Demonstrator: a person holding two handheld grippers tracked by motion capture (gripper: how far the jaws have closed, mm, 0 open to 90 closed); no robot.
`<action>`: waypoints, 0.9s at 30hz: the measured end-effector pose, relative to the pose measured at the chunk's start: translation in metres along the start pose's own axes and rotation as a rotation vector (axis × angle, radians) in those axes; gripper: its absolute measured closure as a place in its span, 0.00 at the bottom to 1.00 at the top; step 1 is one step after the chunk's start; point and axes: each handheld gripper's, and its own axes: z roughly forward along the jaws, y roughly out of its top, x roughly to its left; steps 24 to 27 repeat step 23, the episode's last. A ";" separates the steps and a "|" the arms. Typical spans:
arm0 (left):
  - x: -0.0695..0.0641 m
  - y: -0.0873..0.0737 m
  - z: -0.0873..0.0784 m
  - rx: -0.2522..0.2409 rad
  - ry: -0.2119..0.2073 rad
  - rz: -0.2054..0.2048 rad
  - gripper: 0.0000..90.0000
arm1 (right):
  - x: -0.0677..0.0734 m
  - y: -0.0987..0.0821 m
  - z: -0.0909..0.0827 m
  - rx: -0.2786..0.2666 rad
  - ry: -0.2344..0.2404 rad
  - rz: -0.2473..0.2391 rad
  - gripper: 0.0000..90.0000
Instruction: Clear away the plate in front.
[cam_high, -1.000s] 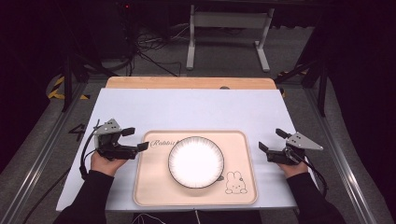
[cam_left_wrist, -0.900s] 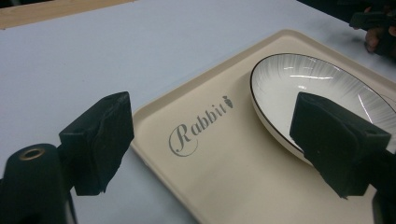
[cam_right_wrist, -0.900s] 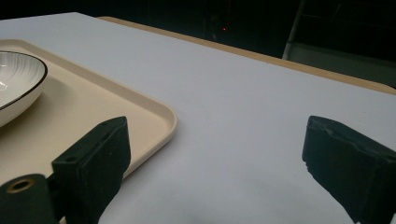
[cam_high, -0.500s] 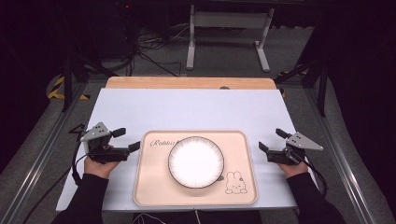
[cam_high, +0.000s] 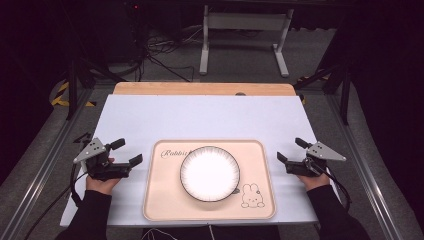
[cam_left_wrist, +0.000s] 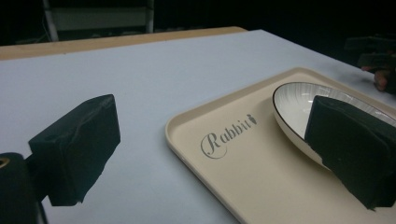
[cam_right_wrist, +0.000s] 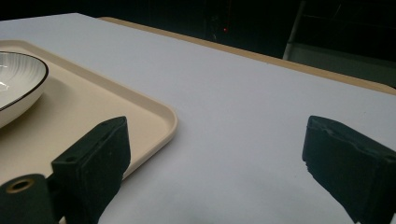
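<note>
Centrally, one tray (cam_high: 165, 200) is laid on the table (cam_high: 200, 117); one plate (cam_high: 209, 173) is held in it; two grippers are counted; the left gripper (cam_high: 127, 152), its jaws just opened wide with nothing between, is set just left of the tray; the right gripper (cam_high: 291, 151), jaws wide and empty, is set just right of it.

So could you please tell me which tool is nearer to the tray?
Left. The left tool sits just off the tray edge; the right tool sits slightly farther off the opposite edge.
</note>
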 end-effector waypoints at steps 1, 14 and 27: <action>0.001 -0.001 -0.001 0.001 0.001 -0.002 0.03 | 0.000 0.000 0.000 0.000 0.000 0.000 0.09; 0.007 -0.011 0.005 -0.001 0.009 0.005 0.00 | 0.000 0.000 0.000 0.000 0.001 -0.001 0.09; 0.012 -0.017 0.004 0.015 0.036 -0.004 0.01 | -0.001 0.000 0.000 0.000 0.004 0.008 0.09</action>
